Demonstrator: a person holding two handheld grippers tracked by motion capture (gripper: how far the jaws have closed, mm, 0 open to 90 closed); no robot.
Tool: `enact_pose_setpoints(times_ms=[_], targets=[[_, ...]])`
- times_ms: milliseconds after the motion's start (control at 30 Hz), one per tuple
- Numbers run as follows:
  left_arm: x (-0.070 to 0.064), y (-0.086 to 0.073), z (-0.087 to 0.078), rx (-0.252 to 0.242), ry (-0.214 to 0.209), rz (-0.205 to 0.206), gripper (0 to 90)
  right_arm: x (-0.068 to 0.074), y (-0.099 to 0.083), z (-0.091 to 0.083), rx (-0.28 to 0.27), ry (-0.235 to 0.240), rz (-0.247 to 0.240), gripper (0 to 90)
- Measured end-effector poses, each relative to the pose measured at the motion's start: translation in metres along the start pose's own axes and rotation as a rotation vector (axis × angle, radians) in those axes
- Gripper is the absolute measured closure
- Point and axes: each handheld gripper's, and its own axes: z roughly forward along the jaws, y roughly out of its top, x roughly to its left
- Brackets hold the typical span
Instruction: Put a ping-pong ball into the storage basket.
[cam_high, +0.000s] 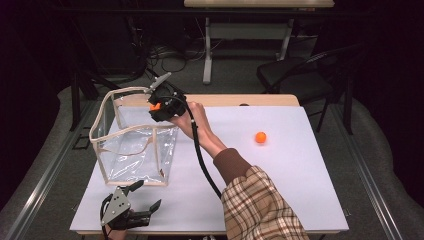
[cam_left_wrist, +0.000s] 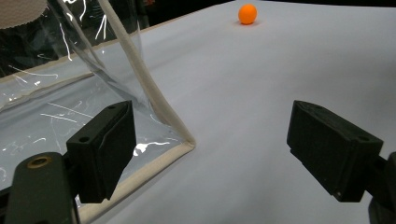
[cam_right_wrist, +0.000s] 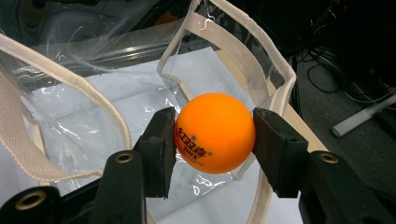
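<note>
A clear plastic bag (cam_high: 132, 145) with cream trim stands open at the table's left. Over its far right rim my right gripper (cam_high: 156, 107) is shut on an orange ball (cam_right_wrist: 215, 132); the same ball (cam_high: 155, 106) shows as an orange spot between the black jaws in the high view. A second orange ball (cam_high: 260, 137) lies on the white table cover to the right, and that ball (cam_left_wrist: 247, 14) sits far off in the left gripper view. My left gripper (cam_high: 142, 196) rests open near the front left edge, just before the bag's near corner (cam_left_wrist: 187, 143).
The white cover (cam_high: 280, 175) spreads over the table's right and front. A cable (cam_high: 200, 155) trails from the right gripper along the plaid sleeve (cam_high: 255, 205). A black chair (cam_high: 300, 75) and a desk frame (cam_high: 207, 50) stand beyond the far edge.
</note>
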Motion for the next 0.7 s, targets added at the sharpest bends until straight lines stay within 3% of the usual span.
enact_pose_setpoints(times_ms=[700], targets=[[0.000, 0.000, 0.000, 0.000, -0.001, 0.000, 15.8, 0.000, -0.002, 0.020, 0.034, 0.019, 0.010, 50.6]])
